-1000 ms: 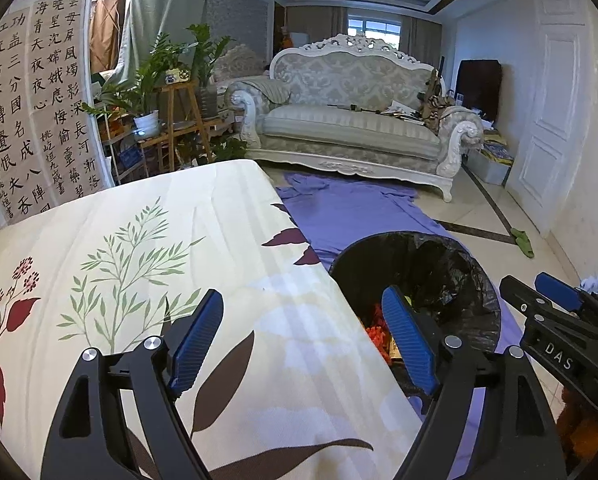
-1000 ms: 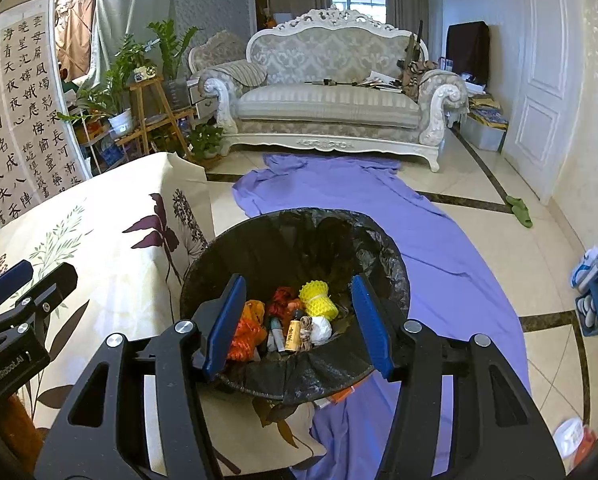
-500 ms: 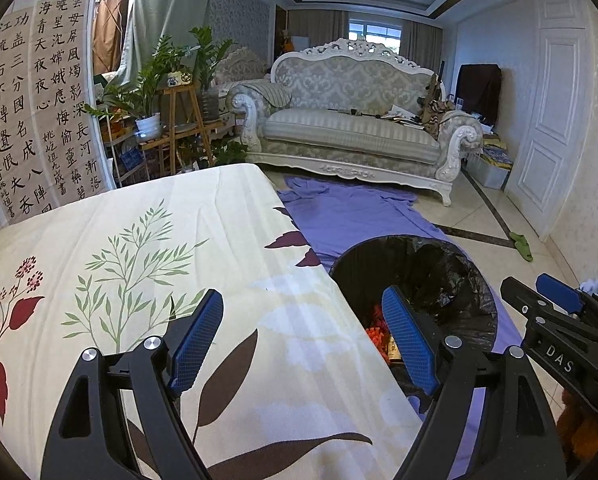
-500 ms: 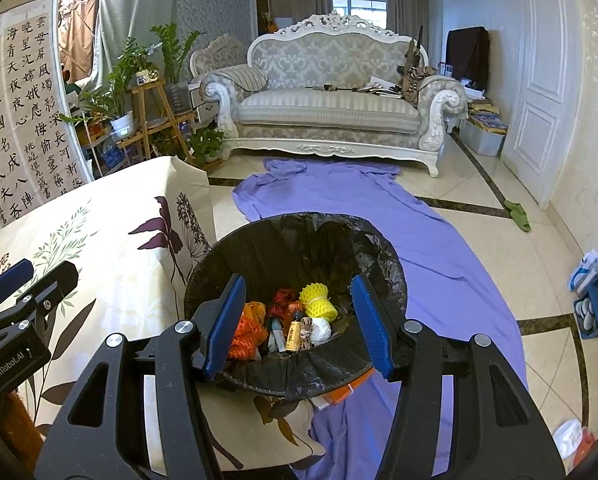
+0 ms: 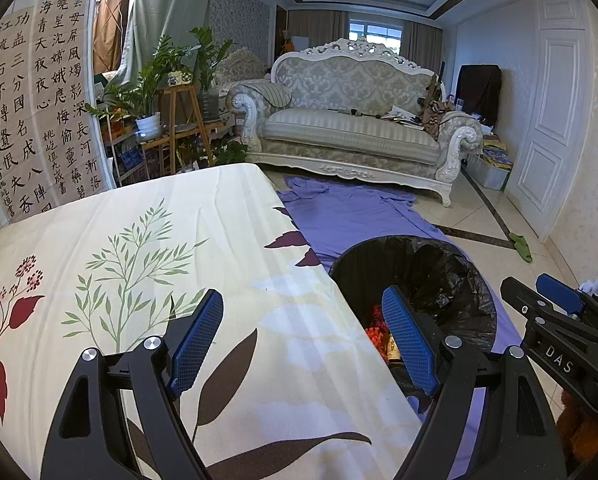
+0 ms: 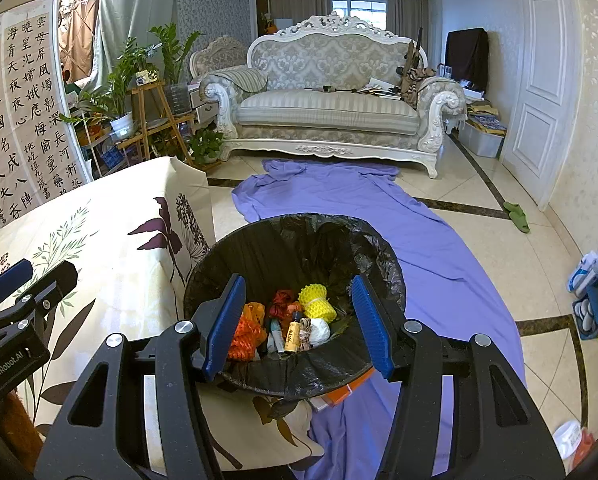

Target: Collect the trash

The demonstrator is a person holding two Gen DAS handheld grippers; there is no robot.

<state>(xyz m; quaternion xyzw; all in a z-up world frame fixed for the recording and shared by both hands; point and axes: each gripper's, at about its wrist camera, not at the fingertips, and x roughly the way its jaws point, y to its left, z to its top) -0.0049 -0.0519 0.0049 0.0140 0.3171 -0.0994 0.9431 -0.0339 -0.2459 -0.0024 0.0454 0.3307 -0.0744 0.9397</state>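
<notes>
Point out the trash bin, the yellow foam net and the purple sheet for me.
trash bin (image 6: 259, 240): right wrist view, inner bag wall.
yellow foam net (image 6: 318, 303): right wrist view, its middle.
purple sheet (image 6: 439, 256): right wrist view, flat stretch on floor.

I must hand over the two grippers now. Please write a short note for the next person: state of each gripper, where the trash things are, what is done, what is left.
Left gripper: open, empty, over the floral tablecloth.
Right gripper: open, empty, above the trash bin.
The bin, lined with a black bag, stands on the purple cloth beside the table.
Done: yellow foam net, orange net, small bottle and other bits lie in the bin.
Left: no trash visible on the table; check an orange thing under the bin's near edge.
</notes>
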